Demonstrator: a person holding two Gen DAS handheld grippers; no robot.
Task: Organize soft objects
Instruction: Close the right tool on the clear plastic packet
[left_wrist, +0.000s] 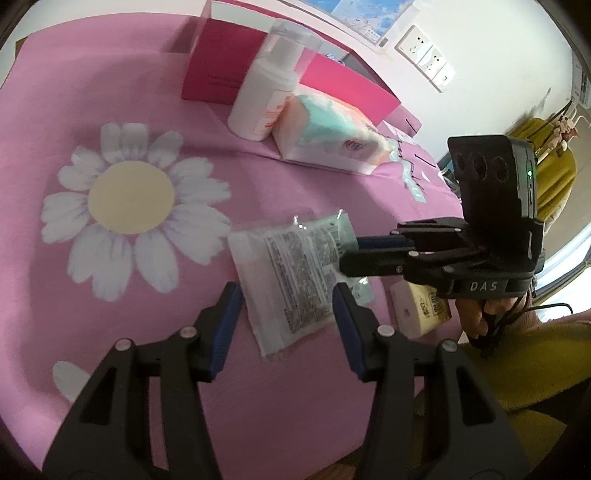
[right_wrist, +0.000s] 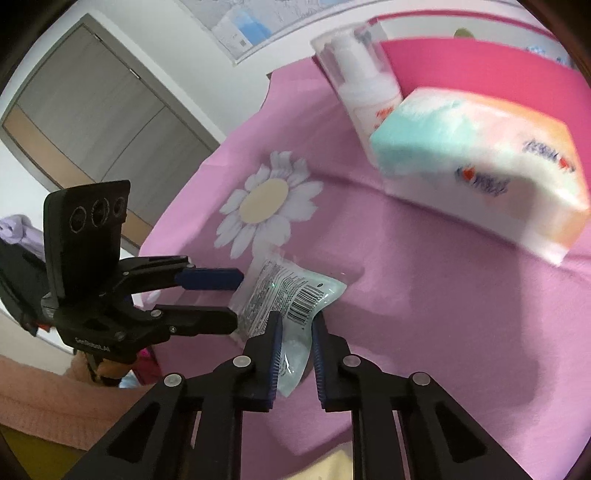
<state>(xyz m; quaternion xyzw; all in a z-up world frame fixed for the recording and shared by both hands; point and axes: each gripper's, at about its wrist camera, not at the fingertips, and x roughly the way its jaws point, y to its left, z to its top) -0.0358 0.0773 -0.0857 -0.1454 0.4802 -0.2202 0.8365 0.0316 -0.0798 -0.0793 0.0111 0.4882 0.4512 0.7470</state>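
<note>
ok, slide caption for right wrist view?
Right claw pinching flat plastic packet on pink cloth; left claw alongside.

Flat clear plastic sachet with printed text (left_wrist: 295, 273) lies on pink daisy-print cloth (left_wrist: 122, 110) — right gripper (left_wrist: 349, 254) clamps its far edge; left gripper (left_wrist: 286, 325) straddles it, pads clear.

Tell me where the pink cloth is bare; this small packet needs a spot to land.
The widest free patch is the daisy print and the cloth left of it, bordered by the pink box behind. It is crowded around the bottle and tissue pack, and by the packet, with both grippers there.
</note>
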